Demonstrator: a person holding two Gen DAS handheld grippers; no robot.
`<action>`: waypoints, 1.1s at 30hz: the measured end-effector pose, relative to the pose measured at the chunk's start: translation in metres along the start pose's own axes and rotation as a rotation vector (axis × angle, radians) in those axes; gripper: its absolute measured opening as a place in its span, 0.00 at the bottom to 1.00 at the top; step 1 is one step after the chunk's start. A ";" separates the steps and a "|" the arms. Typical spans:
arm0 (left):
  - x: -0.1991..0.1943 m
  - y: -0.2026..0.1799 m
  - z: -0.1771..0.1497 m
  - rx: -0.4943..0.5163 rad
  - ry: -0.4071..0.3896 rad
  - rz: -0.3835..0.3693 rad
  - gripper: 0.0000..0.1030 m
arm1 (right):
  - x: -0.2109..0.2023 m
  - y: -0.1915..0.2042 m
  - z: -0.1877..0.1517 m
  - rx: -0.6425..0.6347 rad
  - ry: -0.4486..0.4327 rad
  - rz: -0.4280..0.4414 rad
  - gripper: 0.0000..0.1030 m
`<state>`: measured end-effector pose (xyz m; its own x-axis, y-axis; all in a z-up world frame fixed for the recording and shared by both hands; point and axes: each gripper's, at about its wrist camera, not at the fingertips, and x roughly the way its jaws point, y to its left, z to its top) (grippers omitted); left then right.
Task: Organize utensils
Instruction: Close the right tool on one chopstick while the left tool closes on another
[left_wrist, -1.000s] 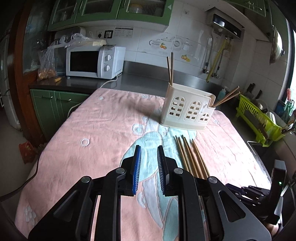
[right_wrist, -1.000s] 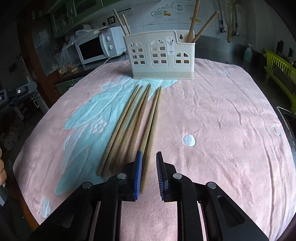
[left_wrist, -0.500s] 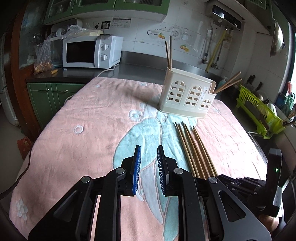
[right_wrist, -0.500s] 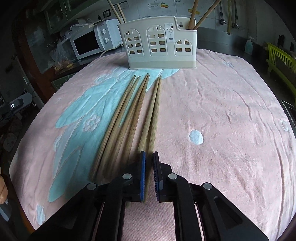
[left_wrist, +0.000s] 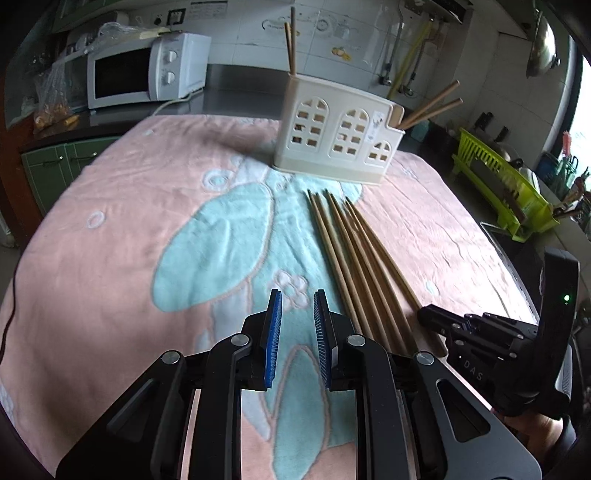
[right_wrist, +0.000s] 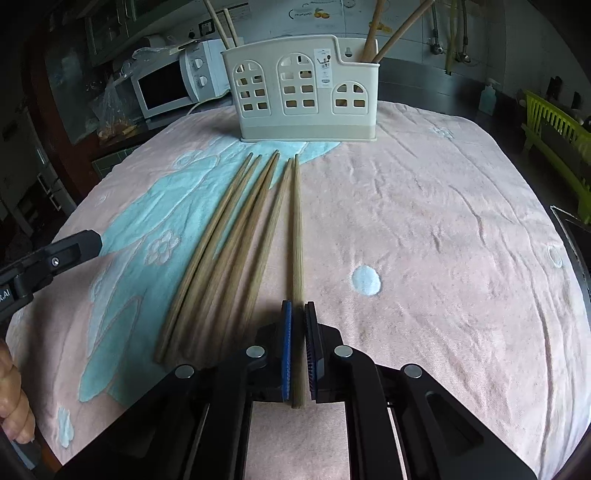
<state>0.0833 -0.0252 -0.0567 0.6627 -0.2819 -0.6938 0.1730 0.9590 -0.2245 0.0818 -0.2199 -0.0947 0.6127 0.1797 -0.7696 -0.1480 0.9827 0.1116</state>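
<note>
Several wooden chopsticks (right_wrist: 236, 236) lie side by side on the pink and teal towel (right_wrist: 424, 221), pointing at a cream utensil holder (right_wrist: 306, 96) that has chopsticks standing in both end compartments. My right gripper (right_wrist: 297, 308) is shut on the thick end of the rightmost chopstick (right_wrist: 297, 236), which still rests along the towel. My left gripper (left_wrist: 297, 297) is open and empty, just left of the chopsticks (left_wrist: 354, 258). The holder (left_wrist: 338, 140) stands beyond them. The right gripper (left_wrist: 428, 314) shows at the lower right of the left wrist view.
A white microwave (left_wrist: 147, 70) stands on the dark counter at the back left. A lime green dish rack (left_wrist: 506, 184) stands off the table's right side. The left gripper's arm (right_wrist: 48, 262) enters the right wrist view from the left edge.
My right gripper has closed from open onto the rightmost chopstick and shifted it slightly apart from the others. My left gripper has moved closer to the chopsticks and stayed open.
</note>
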 end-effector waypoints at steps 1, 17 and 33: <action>0.003 -0.002 -0.001 0.000 0.006 -0.002 0.18 | -0.001 -0.003 -0.001 0.004 -0.003 -0.005 0.07; 0.049 -0.037 -0.005 -0.022 0.093 0.008 0.18 | -0.007 -0.027 -0.007 0.067 -0.014 0.029 0.07; 0.059 -0.049 -0.006 0.051 0.102 0.134 0.20 | -0.007 -0.029 -0.008 0.076 -0.016 0.050 0.07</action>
<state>0.1092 -0.0892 -0.0904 0.6054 -0.1507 -0.7816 0.1267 0.9876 -0.0922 0.0752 -0.2501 -0.0977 0.6182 0.2284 -0.7521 -0.1195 0.9730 0.1973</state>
